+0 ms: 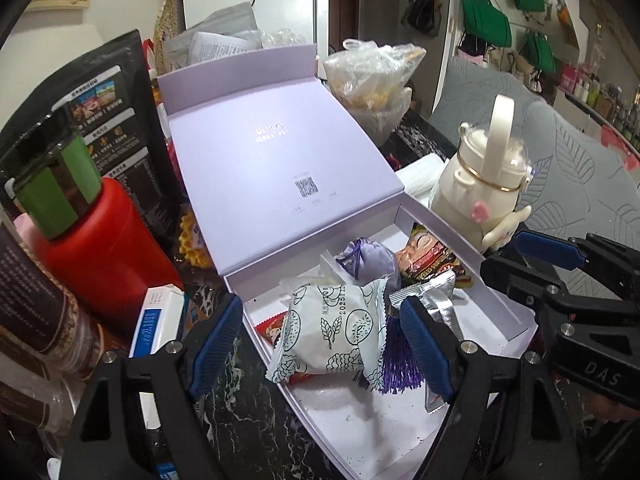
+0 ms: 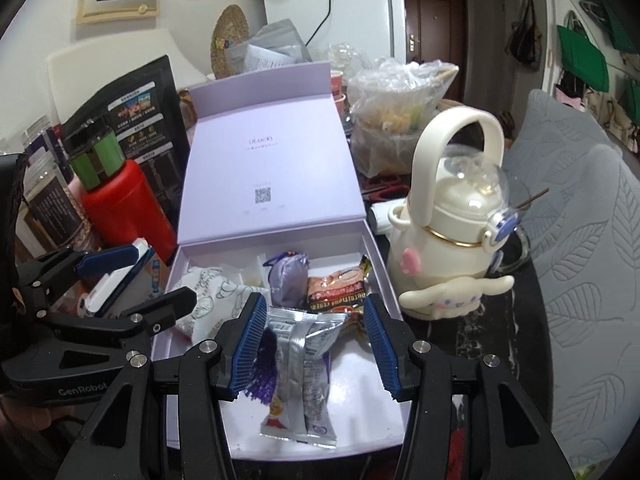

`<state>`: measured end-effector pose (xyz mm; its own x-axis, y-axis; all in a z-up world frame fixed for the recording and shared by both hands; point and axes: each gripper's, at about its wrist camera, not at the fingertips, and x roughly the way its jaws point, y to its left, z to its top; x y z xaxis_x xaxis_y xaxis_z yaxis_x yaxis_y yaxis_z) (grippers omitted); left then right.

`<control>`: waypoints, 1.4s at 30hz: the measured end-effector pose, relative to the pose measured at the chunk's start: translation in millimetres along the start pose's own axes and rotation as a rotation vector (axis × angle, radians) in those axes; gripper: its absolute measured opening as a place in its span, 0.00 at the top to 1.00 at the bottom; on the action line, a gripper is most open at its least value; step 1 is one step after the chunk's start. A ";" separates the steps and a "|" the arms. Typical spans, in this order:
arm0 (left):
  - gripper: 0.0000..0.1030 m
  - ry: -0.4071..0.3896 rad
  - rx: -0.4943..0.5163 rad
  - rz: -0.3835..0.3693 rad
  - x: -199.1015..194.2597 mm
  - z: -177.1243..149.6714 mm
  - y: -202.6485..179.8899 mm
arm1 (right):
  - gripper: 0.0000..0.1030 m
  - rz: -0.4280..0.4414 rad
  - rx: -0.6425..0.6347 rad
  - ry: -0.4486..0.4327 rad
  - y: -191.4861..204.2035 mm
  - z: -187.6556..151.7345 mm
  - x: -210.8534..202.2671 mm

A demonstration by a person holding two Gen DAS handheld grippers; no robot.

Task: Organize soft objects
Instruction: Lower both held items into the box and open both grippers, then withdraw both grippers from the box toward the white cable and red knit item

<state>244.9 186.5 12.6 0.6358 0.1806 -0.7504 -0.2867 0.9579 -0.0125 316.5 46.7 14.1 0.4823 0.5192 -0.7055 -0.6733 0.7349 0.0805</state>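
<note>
Packets lie in the open lilac box (image 2: 276, 184) on the table: the silver packet (image 2: 310, 360) runs near-to-far between the spread right tool (image 2: 316, 348), pinching nothing, while the left tool (image 1: 320, 344), also spread, frames the white packet (image 1: 332, 332).

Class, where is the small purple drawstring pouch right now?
The purple pouch lies inside the open lavender box, near its hinge end, between the white patterned packet and the brown snack packet.

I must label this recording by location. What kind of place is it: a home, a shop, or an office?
Most likely a home, a crowded kitchen or dining corner. A white fridge stands behind the cluttered table, a wooden door is beside it, and bags hang on the wall.
</note>
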 end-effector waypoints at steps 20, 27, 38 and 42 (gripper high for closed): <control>0.21 -0.161 0.002 -0.011 -101.6 -9.2 -15.0 | 0.45 -0.014 -0.038 -0.153 20.8 -18.7 -101.1; 0.21 -0.208 0.023 -0.035 -135.1 -23.8 -24.8 | 0.41 -0.028 -0.040 -0.190 26.0 -34.5 -132.4; 0.21 -0.226 0.059 -0.094 -163.2 -54.0 -38.1 | 0.38 -0.048 -0.020 -0.223 30.3 -67.8 -168.6; 0.21 -0.230 0.073 -0.096 -168.6 -67.0 -44.6 | 0.38 -0.054 -0.017 -0.224 33.1 -83.3 -177.2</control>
<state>102.5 98.4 95.4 0.8064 0.1256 -0.5779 -0.1695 0.9853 -0.0222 162.1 -57.4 83.1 0.6290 0.5650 -0.5340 -0.6517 0.7577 0.0340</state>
